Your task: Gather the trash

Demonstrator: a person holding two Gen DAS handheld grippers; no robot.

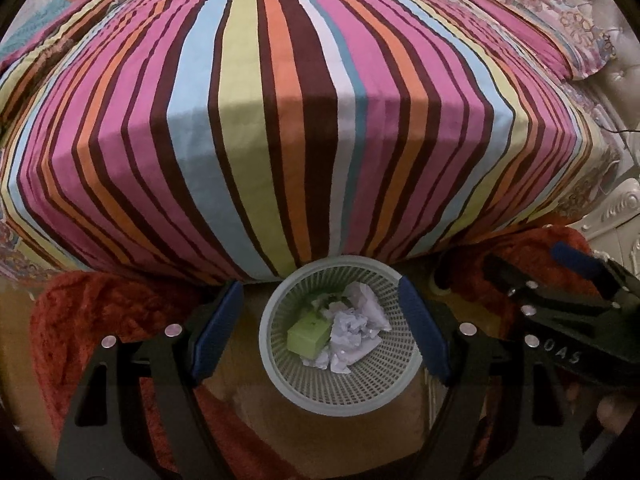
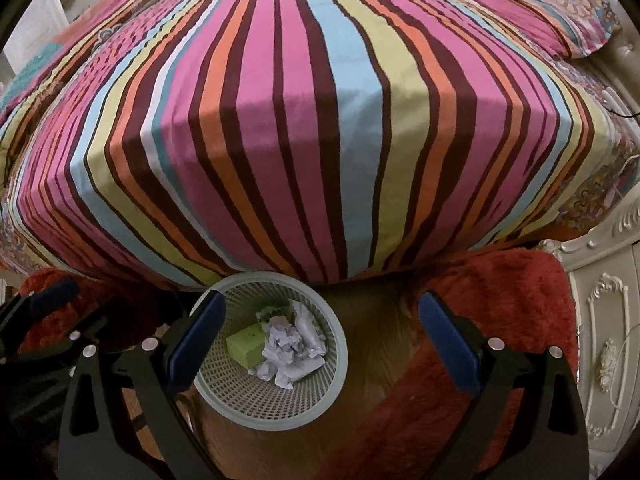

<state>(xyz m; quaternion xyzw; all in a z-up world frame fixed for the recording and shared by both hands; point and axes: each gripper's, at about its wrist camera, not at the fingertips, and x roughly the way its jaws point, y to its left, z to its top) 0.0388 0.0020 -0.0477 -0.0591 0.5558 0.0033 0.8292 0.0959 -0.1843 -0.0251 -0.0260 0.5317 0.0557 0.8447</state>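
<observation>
A pale green mesh wastebasket (image 1: pixel 280 376) stands on the floor against the bed's side; it also shows in the right wrist view (image 2: pixel 320 404). Inside lie a green box (image 1: pixel 310 336) (image 2: pixel 246 344) and crumpled white paper (image 1: pixel 356 336) (image 2: pixel 292 346). My left gripper (image 1: pixel 320 332) is open and empty, directly above the basket. My right gripper (image 2: pixel 320 344) is open and empty, above the basket's right side; it also shows at the right of the left wrist view (image 1: pixel 576 276).
A bed with a striped cover (image 1: pixel 280 120) (image 2: pixel 320 120) fills the upper view. A red shaggy rug (image 1: pixel 100 312) (image 2: pixel 500 320) lies on the wooden floor. A white carved cabinet (image 2: pixel 608 340) stands at right. Patterned pillows (image 1: pixel 560 28) lie far right.
</observation>
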